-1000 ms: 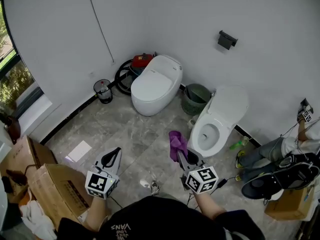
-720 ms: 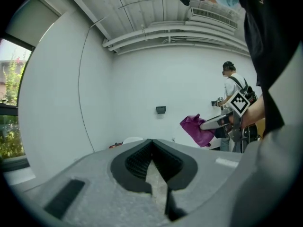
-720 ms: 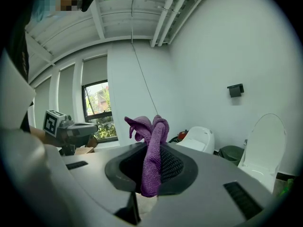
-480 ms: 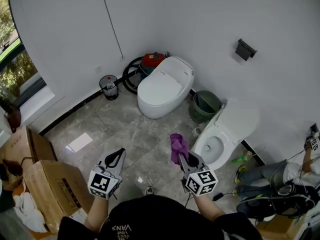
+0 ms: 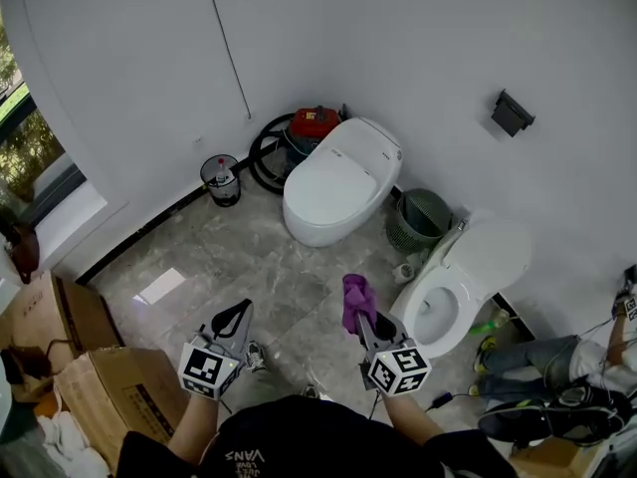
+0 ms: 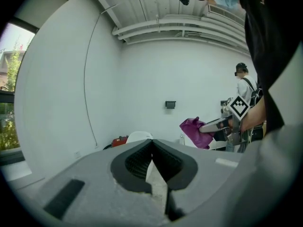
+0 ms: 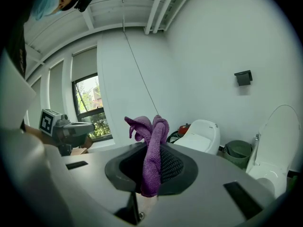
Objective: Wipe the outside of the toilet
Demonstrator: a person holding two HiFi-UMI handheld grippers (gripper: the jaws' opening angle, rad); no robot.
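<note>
While the right gripper [image 5: 360,321] pinches the purple cloth [image 5: 355,295] tight in its fingers, the left gripper [image 5: 239,313] is closed on nothing. The open toilet [image 5: 468,267] stands just right (a closed toilet [image 5: 343,182] sits further off); I'd lower the cloth flat onto its outer shell first.

Glossy ceramic toilet [image 5: 338,182], fuzzy purple cloth [image 5: 356,302], polished stone floor [image 5: 249,257].

A room is enclosed by plain white walls [image 5: 398,48] and lit by daylight from a window [image 5: 25,137] at the left. The floor [image 5: 249,267] is laid with grey marbled tiles. Cardboard boxes [image 5: 90,386] are set at the lower left. A green wastebasket [image 5: 420,219] is placed against the wall, with a black wall fixture [image 5: 512,114] mounted higher up.
</note>
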